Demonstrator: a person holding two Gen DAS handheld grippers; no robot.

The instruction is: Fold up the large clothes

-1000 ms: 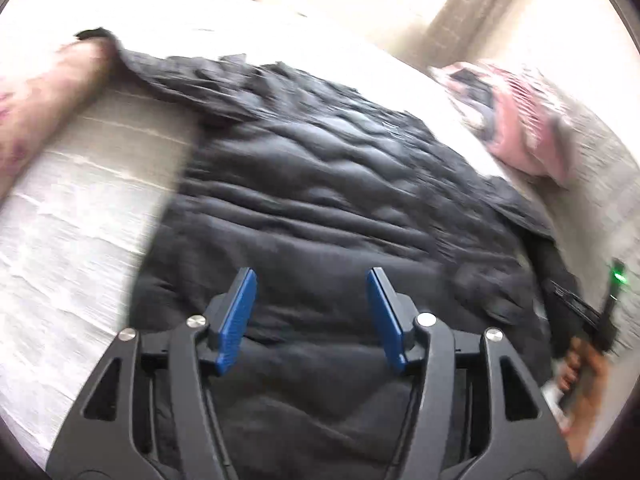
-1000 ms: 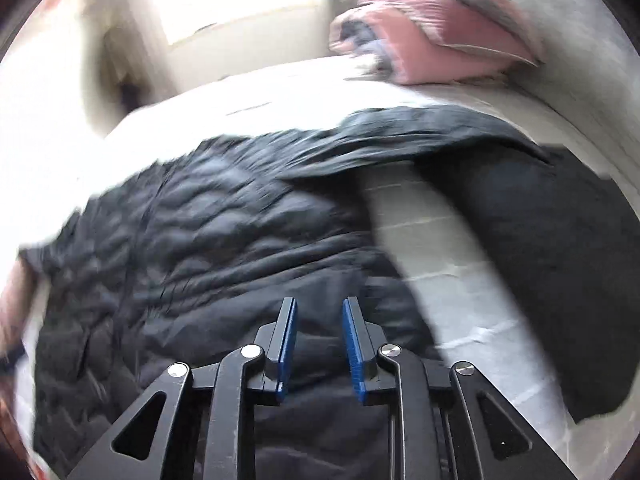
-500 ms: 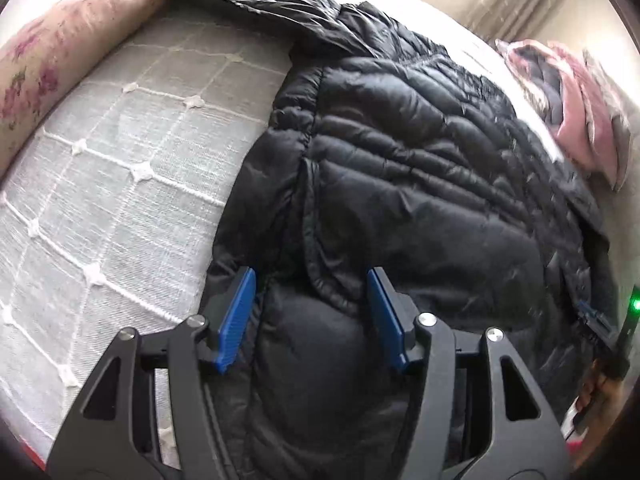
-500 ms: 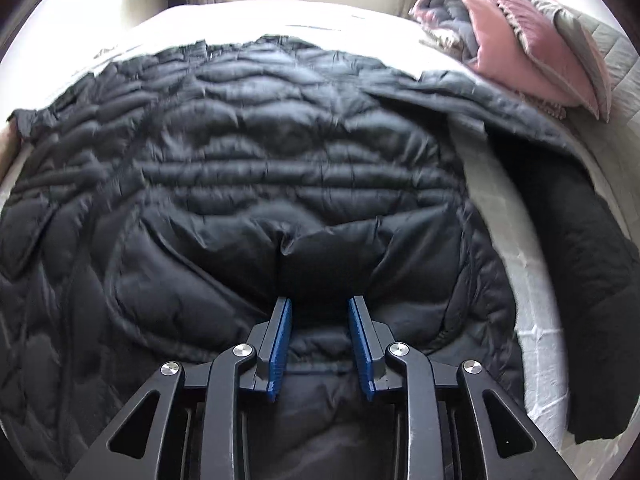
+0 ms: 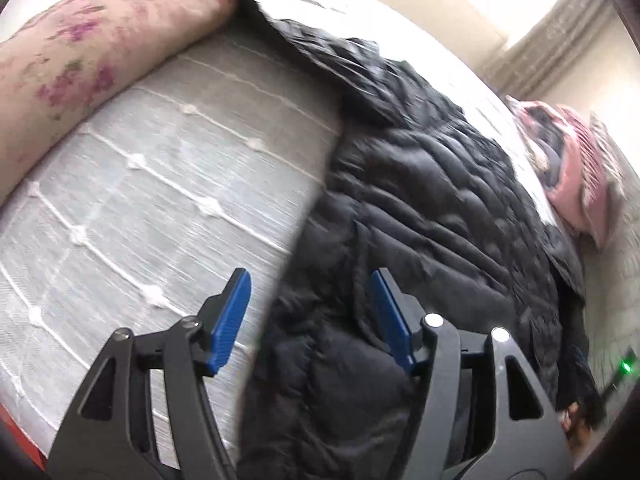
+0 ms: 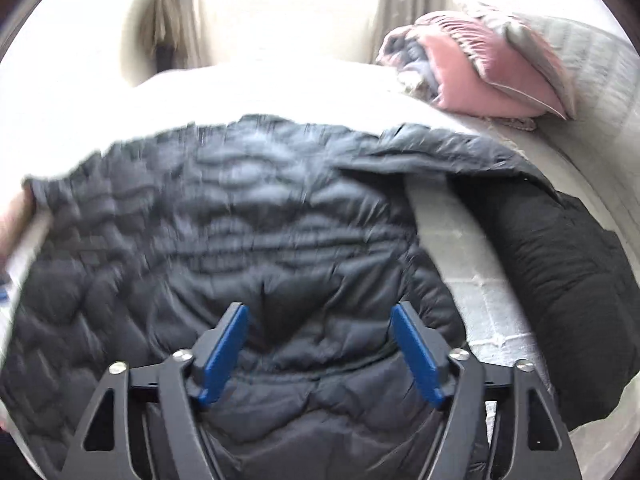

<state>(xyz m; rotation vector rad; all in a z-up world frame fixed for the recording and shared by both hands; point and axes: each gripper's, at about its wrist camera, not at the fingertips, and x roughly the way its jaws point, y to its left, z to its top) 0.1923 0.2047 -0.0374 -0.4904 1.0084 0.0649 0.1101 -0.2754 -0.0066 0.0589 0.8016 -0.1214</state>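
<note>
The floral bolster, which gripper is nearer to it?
Left. The left gripper is over the jacket's edge, on the bolster's side. The right gripper is over the jacket's middle, farther away.

Both grippers are wide open right now, nothing pinched in either. The left gripper [image 5: 310,316] has its blue pads [image 5: 230,322] spread far apart, tilted a bit. Same deal with the right gripper [image 6: 320,350], blue pads [image 6: 418,354] splayed out and pointing forward.
</note>
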